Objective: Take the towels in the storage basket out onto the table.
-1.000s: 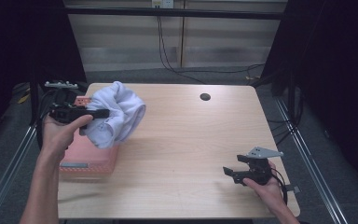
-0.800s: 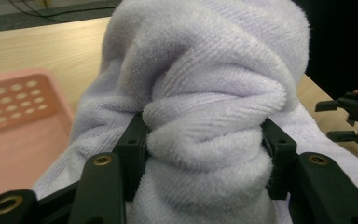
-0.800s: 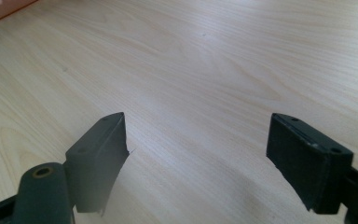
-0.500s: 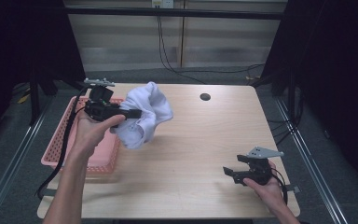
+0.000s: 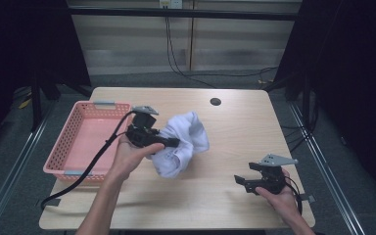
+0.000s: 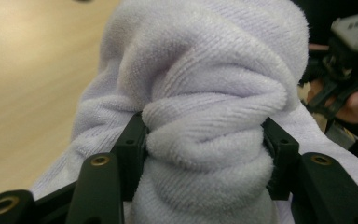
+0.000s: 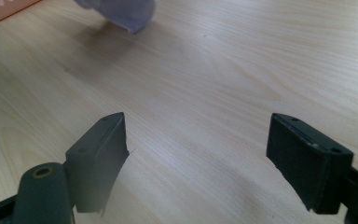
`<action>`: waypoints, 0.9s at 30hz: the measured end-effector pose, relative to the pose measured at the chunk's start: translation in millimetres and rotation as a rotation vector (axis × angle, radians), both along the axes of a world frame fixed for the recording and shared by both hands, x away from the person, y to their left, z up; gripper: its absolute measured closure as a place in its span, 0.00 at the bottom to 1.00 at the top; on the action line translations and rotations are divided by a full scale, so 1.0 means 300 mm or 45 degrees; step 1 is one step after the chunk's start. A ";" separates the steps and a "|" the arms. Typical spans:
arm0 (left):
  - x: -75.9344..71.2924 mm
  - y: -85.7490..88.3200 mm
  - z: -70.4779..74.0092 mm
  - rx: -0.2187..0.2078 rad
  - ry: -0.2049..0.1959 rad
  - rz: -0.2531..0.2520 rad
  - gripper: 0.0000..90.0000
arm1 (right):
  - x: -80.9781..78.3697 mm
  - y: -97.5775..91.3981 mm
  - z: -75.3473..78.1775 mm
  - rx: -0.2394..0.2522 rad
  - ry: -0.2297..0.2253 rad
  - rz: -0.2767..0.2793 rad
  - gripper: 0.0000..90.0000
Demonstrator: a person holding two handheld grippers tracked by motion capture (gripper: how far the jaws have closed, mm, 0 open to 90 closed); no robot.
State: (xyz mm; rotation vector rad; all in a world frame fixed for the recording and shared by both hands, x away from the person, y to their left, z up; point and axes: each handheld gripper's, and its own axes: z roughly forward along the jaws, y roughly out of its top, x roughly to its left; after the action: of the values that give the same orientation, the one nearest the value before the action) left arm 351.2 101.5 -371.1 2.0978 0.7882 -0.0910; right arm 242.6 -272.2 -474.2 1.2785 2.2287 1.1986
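The left claw (image 5: 169, 142), clenched on a bunched white towel (image 5: 183, 144), has carried it out of the pink basket (image 5: 85, 142) to just beside it, over the desk (image 5: 235, 137). It seems bound for laying out. Well away from the basket, the right claw (image 5: 247, 182) waits, released.

Lab recording bay, black curtains (image 5: 24, 44), bare wooden table (image 5: 235, 142), loose wall cables (image 5: 176, 54)

Towel (image 7: 121, 11) blurred, cut off above.
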 end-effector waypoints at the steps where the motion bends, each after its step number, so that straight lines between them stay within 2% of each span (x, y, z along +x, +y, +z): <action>1: -0.004 -0.017 -0.025 0.012 -0.004 -0.001 0.51 | 0.000 0.001 0.000 0.000 0.001 0.000 0.22; 3: -0.013 -0.046 -0.081 0.057 0.002 -0.007 0.50 | -0.001 0.002 -0.001 -0.007 0.001 0.005 0.22; 4: -0.018 -0.062 -0.123 0.051 0.018 -0.019 0.50 | -0.001 0.002 0.000 -0.005 0.001 0.005 0.22; 5: -0.021 -0.070 -0.140 0.059 0.026 -0.030 0.50 | -0.002 0.002 0.000 -0.004 0.001 0.006 0.22; 7: -0.038 -0.106 -0.208 0.140 0.020 -0.043 0.49 | -0.001 0.002 -0.001 -0.005 0.002 0.008 0.22; 8: -0.040 -0.116 -0.230 0.161 0.024 -0.055 0.48 | 0.001 0.002 -0.002 -0.003 0.004 0.009 0.22; 9: -0.045 -0.136 -0.268 0.205 0.025 -0.082 0.46 | 0.001 0.003 -0.002 -0.005 0.005 0.010 0.22; 11: -0.052 -0.150 -0.304 0.230 0.000 -0.072 0.41 | 0.001 0.006 -0.002 -0.012 0.000 0.016 0.22; 13: -0.055 -0.158 -0.325 0.208 -0.020 -0.072 0.36 | 0.000 0.008 -0.002 -0.009 0.004 0.021 0.22; 16: -0.053 -0.156 -0.324 0.159 -0.007 -0.072 0.25 | -0.001 0.009 -0.003 -0.013 0.002 0.024 0.22; 19: -0.051 -0.145 -0.308 0.124 0.012 -0.067 0.17 | -0.001 0.009 -0.003 -0.006 0.002 0.022 0.22; 20: -0.052 -0.135 -0.297 0.106 0.000 -0.071 0.18 | -0.001 0.010 -0.003 -0.007 0.005 0.019 0.22; 21: -0.054 -0.119 -0.285 0.057 -0.010 -0.069 0.18 | -0.001 0.010 -0.004 -0.004 0.004 0.021 0.22; 22: -0.052 -0.102 -0.271 0.014 0.005 -0.070 0.20 | 0.000 0.010 -0.003 -0.004 0.003 0.024 0.22; 23: -0.050 -0.088 -0.255 0.013 0.000 -0.057 0.20 | -0.001 0.013 -0.002 -0.003 0.006 0.022 0.22; 24: -0.052 -0.074 -0.238 0.017 -0.027 -0.033 0.16 | -0.001 0.015 -0.001 -0.001 0.006 0.023 0.22; 25: -0.055 -0.056 -0.221 0.000 -0.054 -0.025 0.19 | -0.001 0.018 0.000 0.001 0.004 0.025 0.22; 27: -0.065 -0.023 -0.198 -0.058 -0.051 -0.009 0.23 | -0.002 0.026 0.007 -0.001 0.002 0.034 0.22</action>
State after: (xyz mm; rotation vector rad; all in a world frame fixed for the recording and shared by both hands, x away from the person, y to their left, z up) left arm 331.6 94.5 -430.4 2.0536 0.7486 -0.0699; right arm 242.0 -264.3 -472.2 1.2536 2.2540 1.2071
